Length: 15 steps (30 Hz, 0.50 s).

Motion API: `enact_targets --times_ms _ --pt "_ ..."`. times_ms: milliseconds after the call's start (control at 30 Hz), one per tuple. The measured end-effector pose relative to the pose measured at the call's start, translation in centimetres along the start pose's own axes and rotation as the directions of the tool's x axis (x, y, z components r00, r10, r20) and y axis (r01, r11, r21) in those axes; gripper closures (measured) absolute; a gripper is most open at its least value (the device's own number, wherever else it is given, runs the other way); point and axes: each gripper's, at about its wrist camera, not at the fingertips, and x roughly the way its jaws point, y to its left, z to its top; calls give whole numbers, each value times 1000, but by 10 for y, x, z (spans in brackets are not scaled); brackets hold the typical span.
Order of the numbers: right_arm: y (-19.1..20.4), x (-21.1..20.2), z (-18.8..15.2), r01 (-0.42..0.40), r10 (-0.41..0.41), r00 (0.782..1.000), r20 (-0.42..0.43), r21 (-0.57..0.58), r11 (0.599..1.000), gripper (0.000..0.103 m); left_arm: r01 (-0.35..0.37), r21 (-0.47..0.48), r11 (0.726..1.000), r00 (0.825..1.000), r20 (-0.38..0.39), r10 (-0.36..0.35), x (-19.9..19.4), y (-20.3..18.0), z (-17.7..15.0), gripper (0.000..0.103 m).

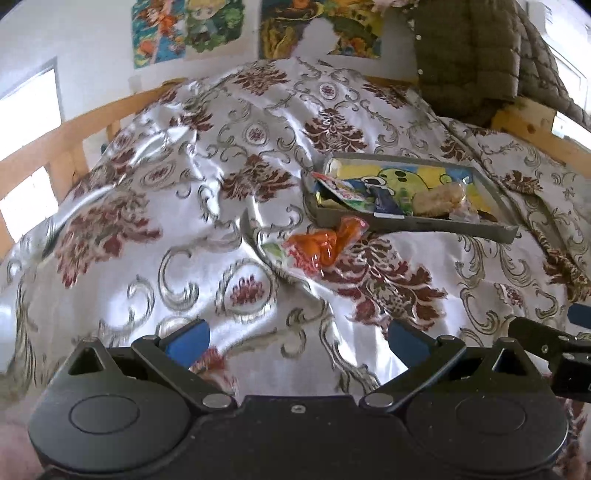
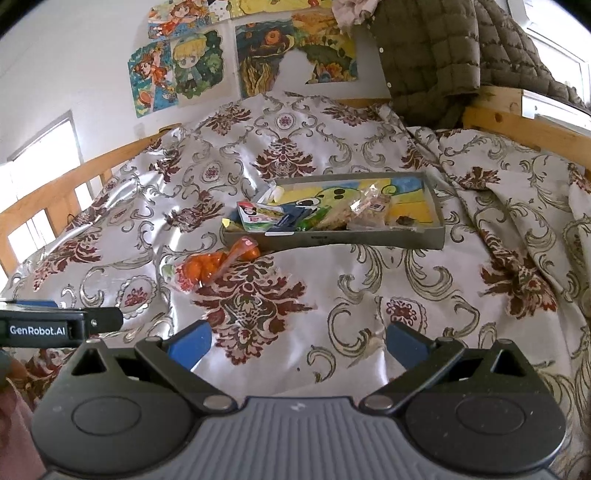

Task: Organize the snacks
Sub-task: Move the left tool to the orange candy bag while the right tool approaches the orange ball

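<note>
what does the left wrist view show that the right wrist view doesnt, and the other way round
Only the left wrist view shows the right tool's black arm at its right edge. Only the right wrist view shows the left tool's side with a GenRobot.AI label, plus more of the upper posters. Both show the grey tray of snacks, the orange packet lying outside it on the patterned bedspread, and open jaws.

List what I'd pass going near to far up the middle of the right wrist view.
Right tool, open over the bedspread → orange snack bag → grey tray holding snacks → posters on the wall.
</note>
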Motion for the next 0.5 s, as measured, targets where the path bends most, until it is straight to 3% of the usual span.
enact_targets --times_ms 333,500 --pt "-6 32 13 7 -8 999 -39 -32 999 0 -10 51 999 1000 1 10 47 6 26 1" --pt "-8 54 23 -8 7 998 -64 -9 1000 0 13 160 987 1000 -8 -11 79 6 40 1"
